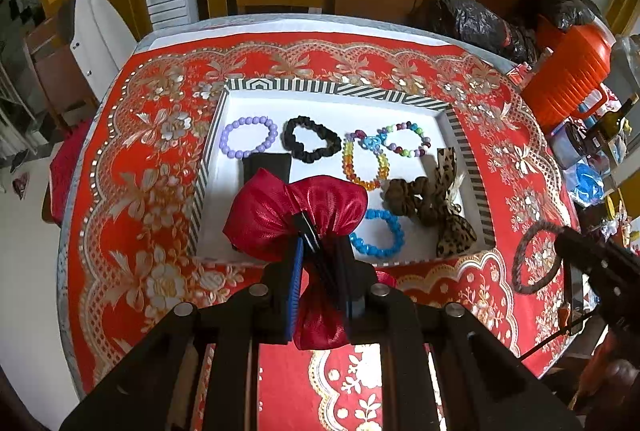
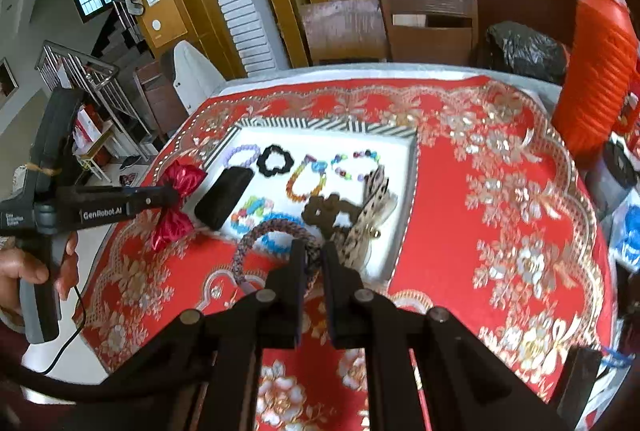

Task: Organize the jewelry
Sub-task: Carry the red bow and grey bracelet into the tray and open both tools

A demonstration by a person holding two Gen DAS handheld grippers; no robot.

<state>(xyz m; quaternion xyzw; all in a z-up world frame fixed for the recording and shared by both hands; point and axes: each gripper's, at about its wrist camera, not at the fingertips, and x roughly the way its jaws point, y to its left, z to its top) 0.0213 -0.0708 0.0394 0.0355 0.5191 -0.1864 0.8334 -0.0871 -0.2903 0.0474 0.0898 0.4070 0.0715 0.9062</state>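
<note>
Because the striped tray (image 1: 464,147) already holds the sorted bracelets and scrunchies laid flat, both remaining items are carried above the table (image 1: 132,159) toward it. The left tongs (image 1: 320,263) are pressed together on the knot of a red satin bow (image 1: 280,211), held over the tray's near-left corner; its long axis runs near to far. The right tongs (image 2: 314,263) pinch a braided hair ring (image 2: 256,243), which hangs over the tray's near edge, loop pointing left.
</note>
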